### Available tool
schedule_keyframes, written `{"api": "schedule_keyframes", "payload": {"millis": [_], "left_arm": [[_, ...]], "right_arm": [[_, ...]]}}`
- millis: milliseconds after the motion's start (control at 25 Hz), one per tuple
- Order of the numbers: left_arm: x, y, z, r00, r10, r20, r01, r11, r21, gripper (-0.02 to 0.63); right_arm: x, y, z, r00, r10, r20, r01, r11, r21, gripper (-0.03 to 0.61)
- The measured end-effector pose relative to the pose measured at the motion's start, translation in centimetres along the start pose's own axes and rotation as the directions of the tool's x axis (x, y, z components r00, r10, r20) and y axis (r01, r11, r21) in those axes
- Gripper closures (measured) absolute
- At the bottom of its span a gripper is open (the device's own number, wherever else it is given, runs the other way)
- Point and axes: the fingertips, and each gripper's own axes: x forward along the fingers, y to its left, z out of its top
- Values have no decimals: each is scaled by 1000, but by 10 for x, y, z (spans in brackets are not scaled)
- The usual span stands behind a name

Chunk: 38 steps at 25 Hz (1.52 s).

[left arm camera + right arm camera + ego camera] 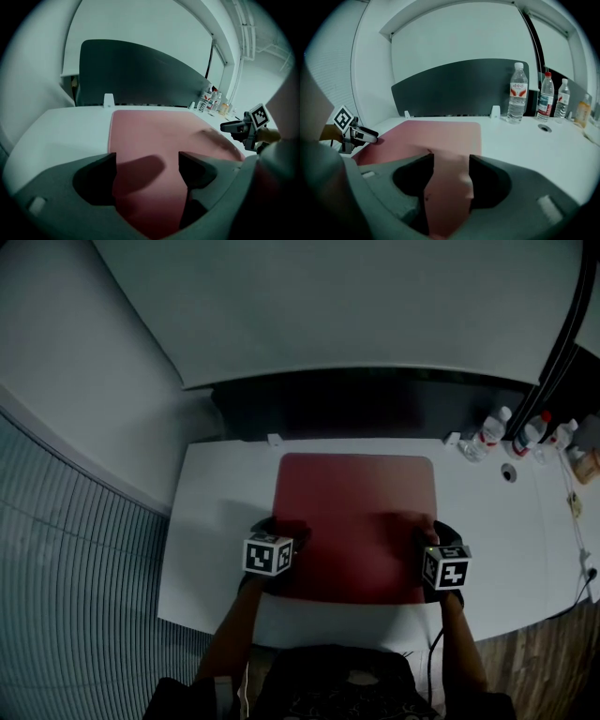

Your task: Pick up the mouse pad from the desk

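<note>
The mouse pad (356,512) lies flat on the white desk (220,521), red with rounded corners. It looks a little wider across than deep, and its near edge faces me. I have both tools at that near edge. The left gripper (289,534) is at the near-left corner and the right gripper (429,536) at the near-right, so neither hand is clearly closer.

In the left gripper view the jaws stand wide apart over the mouse pad (154,136), with only its red surface and a shadow in the gap of the left gripper (147,171). In the right gripper view the jaws of the right gripper (451,174) are parted more narrowly. The pad's right edge runs between them, and I see no pinch on it.

The pad sits below and ahead of both sets of jaws. My judgement is that the pickup depends on getting a jaw under that thin near edge, and the sheet lying flush on the desk will probably resist that.

Nothing stands in the way. The water bottles (494,430) and a round cable hole (508,472) are well apart at the far right. A dark partition (375,404) stands along the back of the desk.
</note>
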Motion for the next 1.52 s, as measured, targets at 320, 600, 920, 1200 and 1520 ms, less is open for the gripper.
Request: {"api": "schedule_keyframes", "payload": {"millis": [320, 600, 920, 1200, 1520], "left_arm": [[6, 12, -2, 1000, 8, -29, -8, 1000, -2, 153], [12, 24, -6, 996, 45, -73, -45, 999, 11, 129], [14, 21, -3, 997, 69, -41, -67, 997, 41, 132], [14, 19, -4, 994, 100, -39, -99, 994, 42, 152], [13, 19, -4, 993, 112, -31, -112, 994, 2, 204]], "right_arm": [[11, -14, -7, 999, -19, -37, 19, 1000, 19, 283], [25, -21, -17, 995, -20, -93, 23, 999, 31, 232], [30, -19, -23, 991, -45, -129, 44, 999, -9, 230], [31, -17, -21, 990, -42, -132, 44, 999, 9, 244], [29, -17, -23, 987, -65, -144, 66, 998, 1, 284]]}}
